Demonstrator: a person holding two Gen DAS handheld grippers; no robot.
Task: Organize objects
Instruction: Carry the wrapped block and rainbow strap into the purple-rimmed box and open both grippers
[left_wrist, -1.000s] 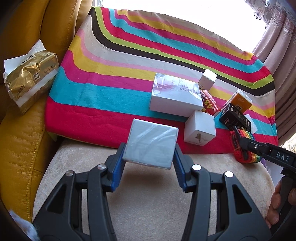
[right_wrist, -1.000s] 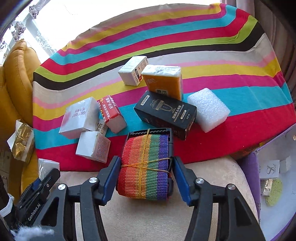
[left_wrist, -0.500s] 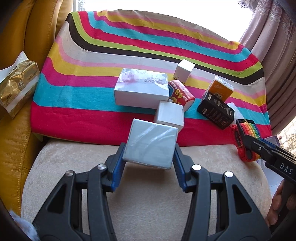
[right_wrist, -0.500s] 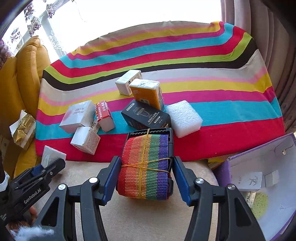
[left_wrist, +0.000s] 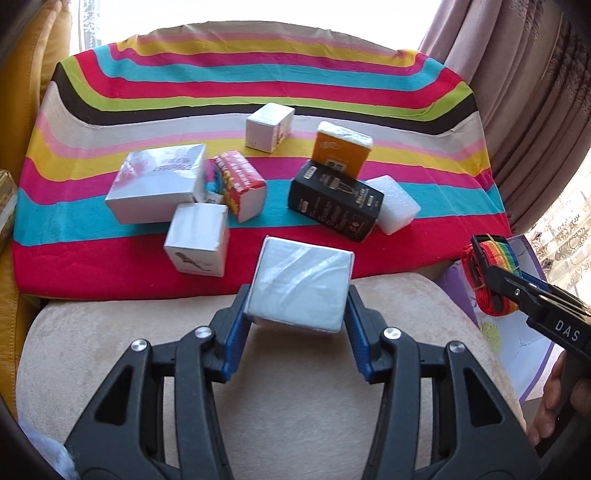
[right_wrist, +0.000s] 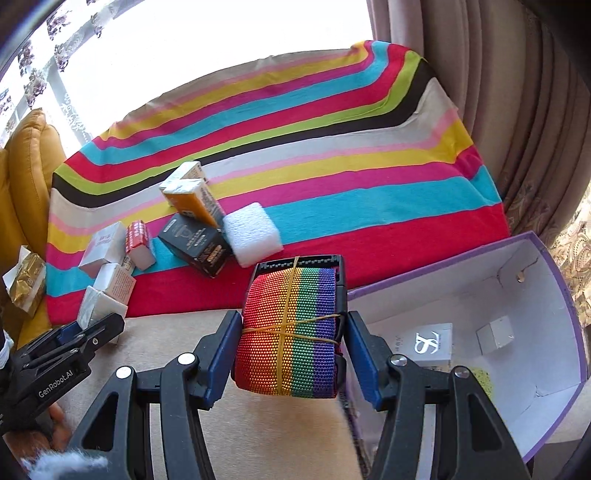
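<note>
The purple-rimmed box (right_wrist: 546, 288), lower right in the right wrist view, has come fully into frame over the last second, so the carry is nearing it. The right gripper (right_wrist: 291, 350) stays clamped on the rainbow strap roll (right_wrist: 291, 328), frame centre. The left gripper (left_wrist: 298, 306) stays clamped on the silver wrapped box (left_wrist: 301, 286), centre frame. Deposit appears imminent.

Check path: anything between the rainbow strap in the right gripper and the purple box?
Nothing visible. The right gripper holds the rainbow strap just left of the purple box, whose open top faces it. Inside, a white carton and small cube leave bare floor.
</note>
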